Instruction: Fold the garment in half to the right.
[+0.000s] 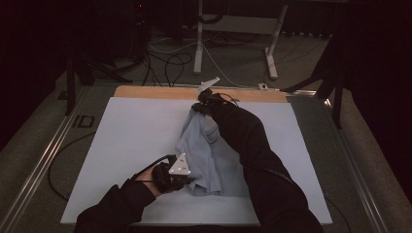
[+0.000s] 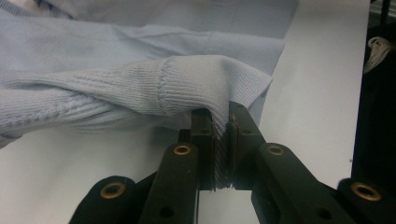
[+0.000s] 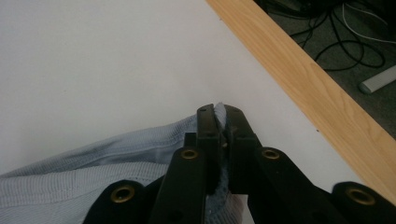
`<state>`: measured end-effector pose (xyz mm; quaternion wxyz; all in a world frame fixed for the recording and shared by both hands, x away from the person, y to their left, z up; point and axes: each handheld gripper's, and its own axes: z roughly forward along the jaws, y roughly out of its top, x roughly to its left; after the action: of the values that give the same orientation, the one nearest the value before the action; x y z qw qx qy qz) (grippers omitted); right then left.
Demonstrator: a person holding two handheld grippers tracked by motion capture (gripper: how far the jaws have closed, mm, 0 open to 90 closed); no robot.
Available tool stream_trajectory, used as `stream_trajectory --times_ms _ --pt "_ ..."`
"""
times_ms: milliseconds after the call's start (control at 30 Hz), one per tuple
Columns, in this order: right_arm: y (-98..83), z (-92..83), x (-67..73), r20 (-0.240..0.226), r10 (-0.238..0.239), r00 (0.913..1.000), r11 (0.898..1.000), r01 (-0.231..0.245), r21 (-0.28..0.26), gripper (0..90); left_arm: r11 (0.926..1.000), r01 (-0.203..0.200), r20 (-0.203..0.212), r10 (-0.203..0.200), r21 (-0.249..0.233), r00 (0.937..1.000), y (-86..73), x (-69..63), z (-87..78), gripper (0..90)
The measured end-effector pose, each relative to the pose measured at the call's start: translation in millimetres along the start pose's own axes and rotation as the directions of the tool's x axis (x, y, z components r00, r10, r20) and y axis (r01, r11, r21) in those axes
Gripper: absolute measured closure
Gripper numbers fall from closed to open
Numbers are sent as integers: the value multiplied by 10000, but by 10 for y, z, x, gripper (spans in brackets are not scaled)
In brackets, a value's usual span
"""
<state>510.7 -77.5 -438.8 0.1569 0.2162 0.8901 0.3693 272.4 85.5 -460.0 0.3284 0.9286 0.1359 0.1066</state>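
Two grippers have the pale blue sweater [image 1: 206, 155] between them, and from the high view I judge I am mid-fold or mid-spread: the garment lies bunched in a strip on the white board [image 1: 131, 141], running from about 12 o'clock down to 6 o'clock of the board's middle. My left gripper [image 1: 187, 180] sits at the near end, roughly 7 o'clock, while my right gripper [image 1: 200, 108] reaches across to the far end near the wooden table edge [image 1: 145, 92] at 12 o'clock, my dark sleeve [image 1: 257, 155] lying over part of the cloth. In the left gripper view, the jaws are clamped tight on a ribbed hem or cuff of the sweater [image 2: 140, 88], the knit pinched flat between the pads and the rest of it draped away toward 10 o'clock. In the right gripper view, the jaws are likewise pressed together on a thin edge of the sweater [image 3: 116, 163], a sliver of blue poking up between the tips, with bare board ahead and the wood strip [image 3: 317, 88] off at 2 o'clock. Next, I reckon, both ends must be lifted and carried together with even tension, keeping both grips firm so neither edge slips out; which way the fold goes I cannot tell yet.
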Motion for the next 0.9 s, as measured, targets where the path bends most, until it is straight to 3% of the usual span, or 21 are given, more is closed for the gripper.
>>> stream_trajectory --times_ms 167,300,567,900 --pt "-31 -71 -38 -22 79 10000 9998 -80 -179 868 9993 -361 182 360 60 9992 94 -15 43 845" --pt "-71 -135 -61 -217 164 9996 9982 -176 -569 868 9971 -759 454 763 -110 9960 145 -3 86 844" --pt "-214 -260 -159 -64 306 9995 9967 -310 -752 868 9912 -1204 836 1248 -559 9887 244 51 155 844" --pt "-335 -396 -289 -31 586 9983 9936 -586 -970 868 9868 -1564 1107 1602 -426 9809 409 -16 290 845"
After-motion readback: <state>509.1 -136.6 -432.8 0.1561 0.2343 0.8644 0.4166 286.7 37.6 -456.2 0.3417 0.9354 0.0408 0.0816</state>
